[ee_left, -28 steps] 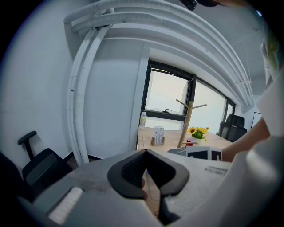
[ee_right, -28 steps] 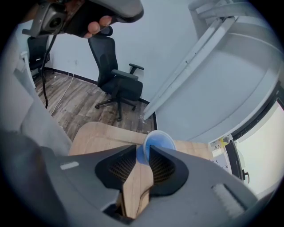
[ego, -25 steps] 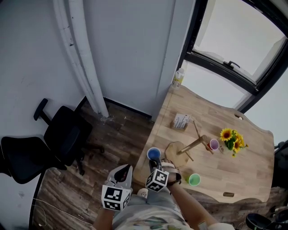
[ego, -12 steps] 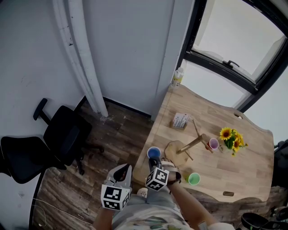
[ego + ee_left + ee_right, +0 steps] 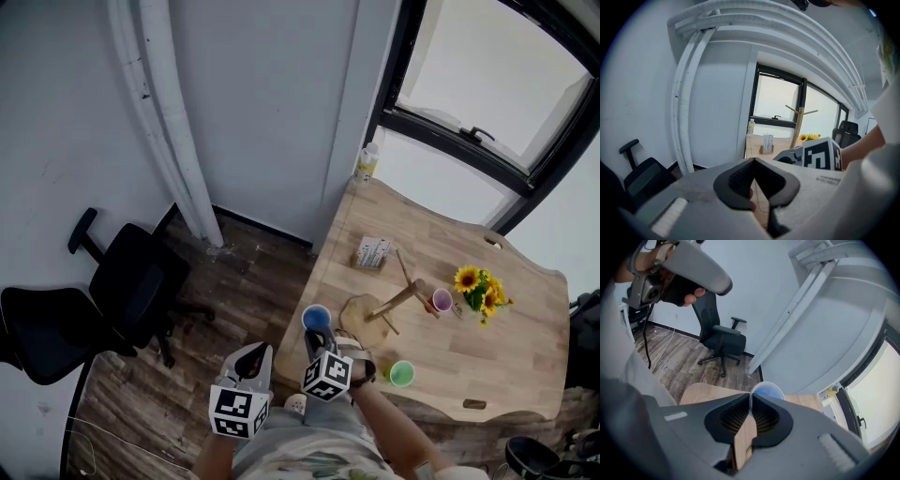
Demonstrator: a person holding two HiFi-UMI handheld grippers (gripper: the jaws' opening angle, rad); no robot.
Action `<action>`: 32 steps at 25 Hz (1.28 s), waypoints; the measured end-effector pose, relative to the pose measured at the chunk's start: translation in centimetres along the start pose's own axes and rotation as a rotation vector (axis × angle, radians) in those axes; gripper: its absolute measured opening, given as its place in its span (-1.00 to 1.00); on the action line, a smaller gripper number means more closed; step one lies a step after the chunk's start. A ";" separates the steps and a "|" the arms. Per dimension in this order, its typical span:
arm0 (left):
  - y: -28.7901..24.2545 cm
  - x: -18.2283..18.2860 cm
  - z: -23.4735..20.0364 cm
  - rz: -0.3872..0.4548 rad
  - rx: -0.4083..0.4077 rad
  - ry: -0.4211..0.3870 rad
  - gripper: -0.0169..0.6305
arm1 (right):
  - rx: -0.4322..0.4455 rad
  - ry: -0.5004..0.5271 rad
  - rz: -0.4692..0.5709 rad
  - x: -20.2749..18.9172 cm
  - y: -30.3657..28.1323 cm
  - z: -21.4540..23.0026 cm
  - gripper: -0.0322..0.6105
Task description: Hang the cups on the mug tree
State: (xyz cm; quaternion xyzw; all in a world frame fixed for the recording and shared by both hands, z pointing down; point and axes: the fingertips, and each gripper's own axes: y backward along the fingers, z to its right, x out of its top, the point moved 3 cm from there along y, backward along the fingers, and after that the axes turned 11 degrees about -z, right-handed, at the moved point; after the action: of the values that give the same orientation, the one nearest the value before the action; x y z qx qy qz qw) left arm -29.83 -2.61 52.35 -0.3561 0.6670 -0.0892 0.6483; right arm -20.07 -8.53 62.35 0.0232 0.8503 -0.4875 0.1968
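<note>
Head view, right claw just clenched on blue cup, left claw clenched empty, mug tree beside

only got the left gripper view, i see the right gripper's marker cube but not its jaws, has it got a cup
observer: Yes. The right gripper has just been closing its jaws, and they now pinch the rim of the blue cup.
operator: where are the other cups
observer: A green cup stands on the table near its front edge.
operator: any more
observer: A pink cup is right at the mug tree; I cannot tell whether it hangs there.
</note>
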 end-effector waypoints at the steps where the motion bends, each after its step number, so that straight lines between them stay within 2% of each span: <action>1: 0.0 0.0 0.0 0.000 0.000 0.000 -0.94 | -0.005 -0.004 0.008 0.2 0.3 0.1 -0.83; 16: -0.1 0.2 0.6 0.001 -0.006 -0.011 -0.94 | -0.049 -0.106 0.162 2.3 6.0 2.0 -0.83; 24: 0.0 -0.3 0.8 -0.005 0.001 -0.006 -0.94 | -0.024 -0.173 0.252 2.9 9.5 1.8 -0.83; 32: 0.1 -1.0 1.3 -0.021 -0.003 0.001 -0.94 | 0.048 -0.283 0.342 3.0 12.1 1.9 -0.83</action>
State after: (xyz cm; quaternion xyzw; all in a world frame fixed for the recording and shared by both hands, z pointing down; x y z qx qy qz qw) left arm -28.78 -1.48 52.94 -0.3638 0.6638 -0.0953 0.6465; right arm -19.46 -4.26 50.53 0.1030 0.7861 -0.4654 0.3935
